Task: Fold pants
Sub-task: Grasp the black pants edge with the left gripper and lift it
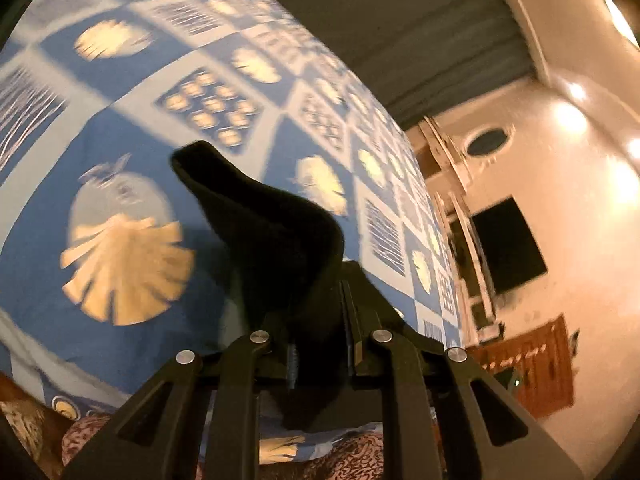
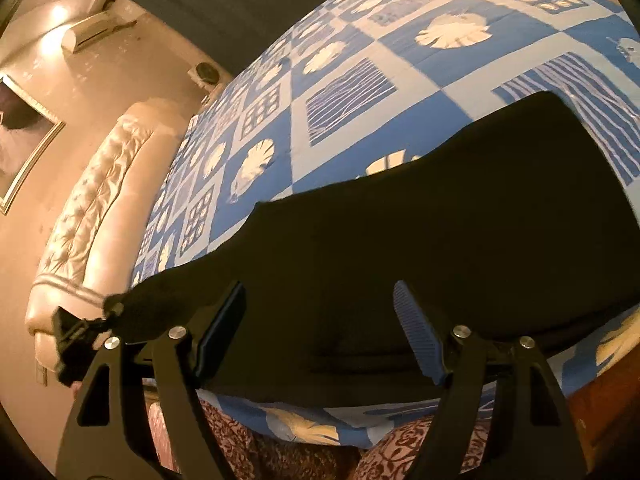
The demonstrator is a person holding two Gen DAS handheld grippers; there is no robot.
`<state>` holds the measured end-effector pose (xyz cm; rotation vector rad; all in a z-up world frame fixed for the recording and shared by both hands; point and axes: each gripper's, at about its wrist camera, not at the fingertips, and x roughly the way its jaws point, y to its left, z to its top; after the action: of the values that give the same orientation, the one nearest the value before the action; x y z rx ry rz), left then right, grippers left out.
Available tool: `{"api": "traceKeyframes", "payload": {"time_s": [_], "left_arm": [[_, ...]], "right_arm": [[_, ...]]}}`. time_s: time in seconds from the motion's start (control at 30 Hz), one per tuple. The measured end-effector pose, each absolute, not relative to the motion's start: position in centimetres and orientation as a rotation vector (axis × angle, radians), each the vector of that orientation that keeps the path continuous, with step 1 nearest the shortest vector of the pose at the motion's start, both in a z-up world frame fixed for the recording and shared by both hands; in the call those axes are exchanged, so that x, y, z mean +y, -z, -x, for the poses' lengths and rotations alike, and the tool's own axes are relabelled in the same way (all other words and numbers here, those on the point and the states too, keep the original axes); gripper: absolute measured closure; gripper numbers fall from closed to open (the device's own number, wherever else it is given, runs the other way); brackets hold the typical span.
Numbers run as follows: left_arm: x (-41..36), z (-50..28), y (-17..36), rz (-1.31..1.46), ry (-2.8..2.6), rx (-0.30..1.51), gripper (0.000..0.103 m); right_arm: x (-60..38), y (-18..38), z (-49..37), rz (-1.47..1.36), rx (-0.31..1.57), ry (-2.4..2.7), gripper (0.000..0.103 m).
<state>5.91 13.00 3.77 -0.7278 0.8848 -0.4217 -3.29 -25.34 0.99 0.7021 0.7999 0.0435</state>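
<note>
Left wrist view first: the left gripper [image 1: 320,344] is clamped nearly closed on a bunch of the black pants [image 1: 276,236], and that fabric is seen pulled up off the bedspread [image 1: 120,140] in a ridge running away to the far left. It's pretty motion-blurred, tbh. Over in the right wrist view, the right gripper [image 2: 320,332] is held wide open with nothing pinched; its blue ribbed pads [image 2: 420,336] are parked just above the near edge of the pants [image 2: 460,240]. The pants are spread flat across the near part of the blue-and-white patterned bedspread [image 2: 340,92]. A tufted cream headboard [image 2: 92,208] is seen at far left.
</note>
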Motion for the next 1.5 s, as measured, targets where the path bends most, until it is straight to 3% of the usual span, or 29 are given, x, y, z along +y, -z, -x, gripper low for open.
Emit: {"api": "traceKeyframes", "payload": {"time_s": [0.27,0.5,0.83,1.17,1.5], "left_arm": [[3.1,-6.4,-9.5,0.529,0.550,0.851,0.086],[-5.3,-7.0,-10.2,0.418,0.636,0.860,0.086],[-15.9,-7.2,-7.0,0.304,0.708,0.944,0.086],[-24.4,-6.6,-1.9,0.223,0.744,1.030,0.086],[-28.2,-5.0,1.9,0.116,0.730,1.059,0.082]], "right_arm": [[-28.1,-1.9,4.4,-0.752,0.747,0.049,0.027],[-30.8,-2.9,5.4,-0.816,0.696,0.084,0.027],[-35.0,-3.6,7.3,-0.863,0.649,0.132,0.026],[-39.8,-0.6,10.3,-0.960,0.651,0.199,0.026],[-40.7,0.8,10.3,-1.010,0.672,0.161,0.026]]}}
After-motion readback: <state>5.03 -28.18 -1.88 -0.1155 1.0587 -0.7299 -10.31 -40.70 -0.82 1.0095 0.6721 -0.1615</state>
